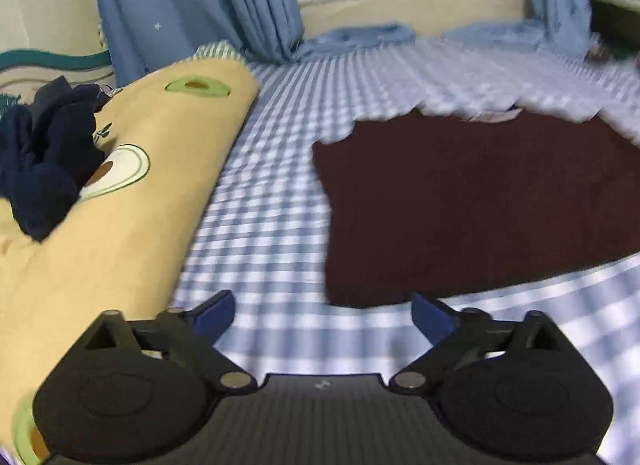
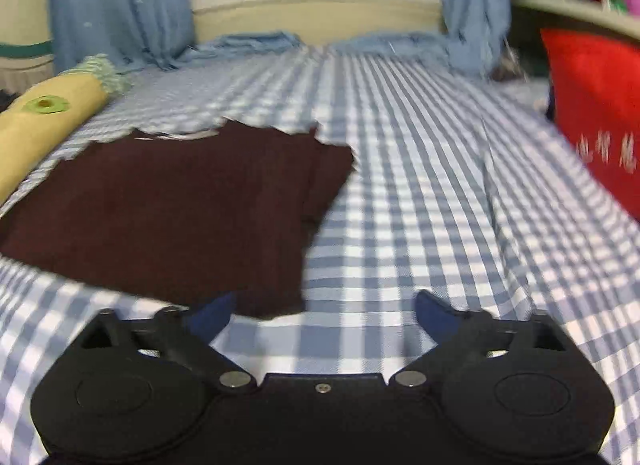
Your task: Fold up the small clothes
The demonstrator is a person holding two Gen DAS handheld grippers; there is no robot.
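We held the left gripper (image 1: 323,311) and right gripper (image 2: 322,311) spread wide, empty, near the flat dark maroon cloth garment (image 1: 480,201) on the blue-and-white checked bedsheet (image 2: 420,185).

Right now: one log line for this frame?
left gripper: open, empty | right gripper: open, empty | maroon garment: flat on bed

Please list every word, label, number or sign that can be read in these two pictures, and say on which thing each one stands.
None can be read.
Red cushion: pale marks, perhaps characters, too blurred to read.
Maroon garment: a pale tag at its far edge, too small and blurred to read.
Yellow quilt: avocado pictures only, no text.
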